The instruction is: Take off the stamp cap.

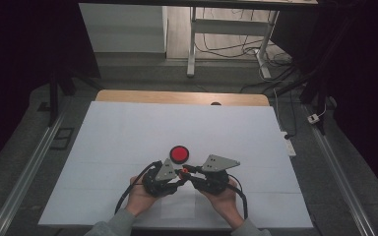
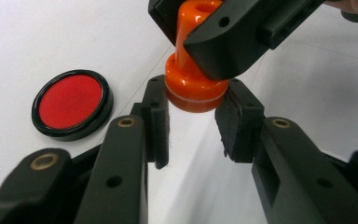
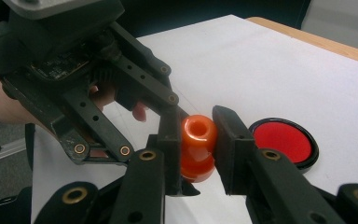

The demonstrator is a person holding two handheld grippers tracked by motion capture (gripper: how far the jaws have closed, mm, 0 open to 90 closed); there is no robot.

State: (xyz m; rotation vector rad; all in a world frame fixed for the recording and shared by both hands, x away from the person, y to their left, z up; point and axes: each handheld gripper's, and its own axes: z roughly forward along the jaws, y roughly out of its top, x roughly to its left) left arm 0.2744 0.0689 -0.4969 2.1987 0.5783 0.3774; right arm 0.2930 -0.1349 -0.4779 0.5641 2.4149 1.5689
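Left gripper (image 2: 191, 123) clamping the wide base of a glossy orange plastic knob-shaped stamp (image 2: 193, 70), right gripper (image 3: 196, 154) pinching its narrower hollow top. Both holding it just above the white paper-covered table (image 1: 128, 132), near a round red ink pad in a black rim (image 1: 179, 154).

Two black grippers: the left gripper (image 1: 181, 178) carries a grey three-cornered plate, the right gripper (image 1: 187, 170) another. Brass-coloured pivot pins dot the black jaw links, with dark pads (image 2: 161, 122) on the jaws. Black cables loop back past grey sleeves (image 1: 118, 222).
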